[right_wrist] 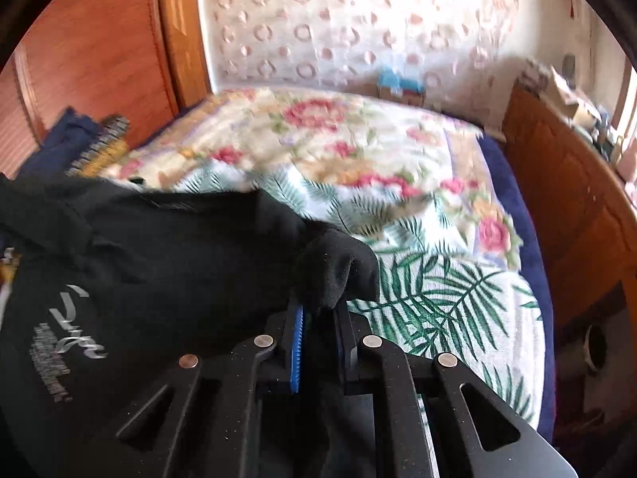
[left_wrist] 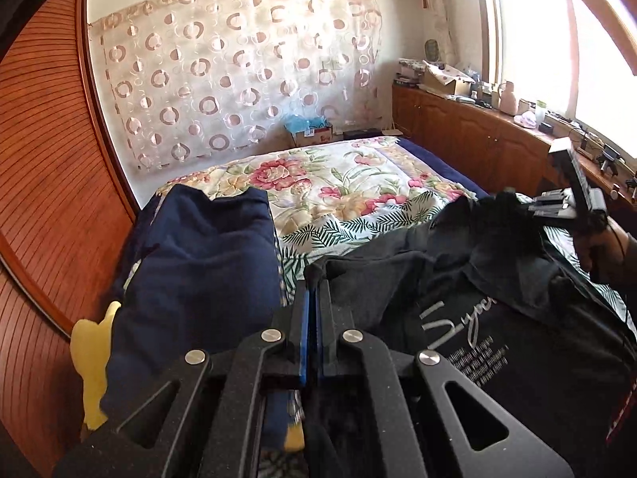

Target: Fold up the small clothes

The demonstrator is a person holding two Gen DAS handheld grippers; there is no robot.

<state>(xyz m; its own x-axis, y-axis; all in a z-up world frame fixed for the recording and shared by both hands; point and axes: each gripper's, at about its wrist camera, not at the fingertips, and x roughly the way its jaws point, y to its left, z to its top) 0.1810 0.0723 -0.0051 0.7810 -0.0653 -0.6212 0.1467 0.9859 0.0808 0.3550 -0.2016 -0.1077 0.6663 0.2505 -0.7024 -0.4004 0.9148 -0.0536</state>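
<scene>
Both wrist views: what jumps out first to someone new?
The black T-shirt with pale script, stretched low across the floral bedspread, with the right tongs shut on a bunched edge of it. In the left view, the left tongs are closed at the shirt's other edge, beside a folded navy garment at the bed's left. Behind, a circle-patterned curtain fills the wall.

Your bed point(left_wrist: 358, 183) wears a floral quilt point(right_wrist: 358, 147) over a navy sheet point(right_wrist: 513, 183). On it lie the black shirt point(left_wrist: 497, 342) nearest you and, to its left, a folded navy garment point(left_wrist: 207, 263).
</scene>
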